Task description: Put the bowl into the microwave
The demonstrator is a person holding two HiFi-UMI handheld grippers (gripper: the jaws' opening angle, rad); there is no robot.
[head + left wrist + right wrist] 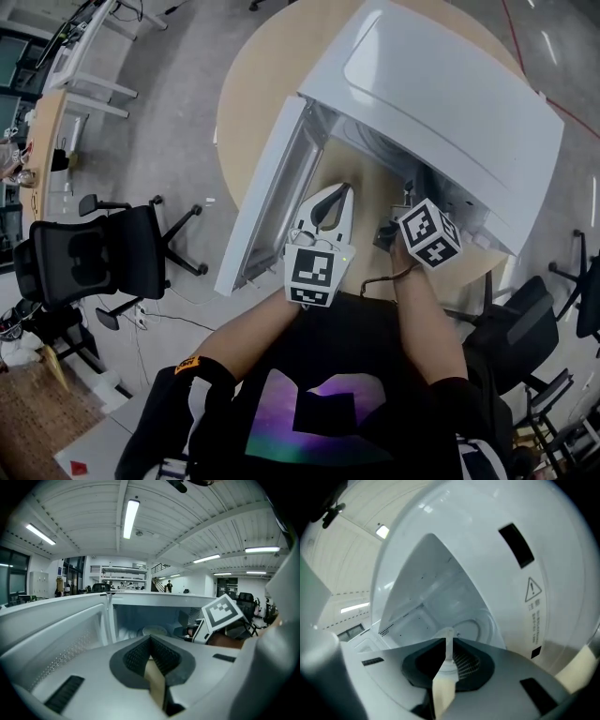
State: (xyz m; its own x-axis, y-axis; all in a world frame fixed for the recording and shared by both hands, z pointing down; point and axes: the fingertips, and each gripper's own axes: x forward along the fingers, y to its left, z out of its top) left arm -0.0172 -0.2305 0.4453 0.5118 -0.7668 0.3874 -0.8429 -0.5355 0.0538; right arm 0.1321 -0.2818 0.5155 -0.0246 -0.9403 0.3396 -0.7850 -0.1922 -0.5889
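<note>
The white microwave (441, 103) stands on a round wooden table (248, 75), its door (267, 192) swung open to the left. My right gripper (448, 643) reaches into the cavity and is shut on the thin rim of a white bowl (449, 637), above the round turntable (474, 629). From the left gripper view, the bowl (154, 631) shows as a pale round shape inside the cavity, beside the right gripper's marker cube (223, 611). My left gripper (338, 193) hovers just in front of the opening, shut with nothing held.
A black office chair (94, 253) stands left of the table and another chair (525, 319) at the right. A desk (42, 141) runs along the far left. The person's arms and dark shirt fill the lower middle of the head view.
</note>
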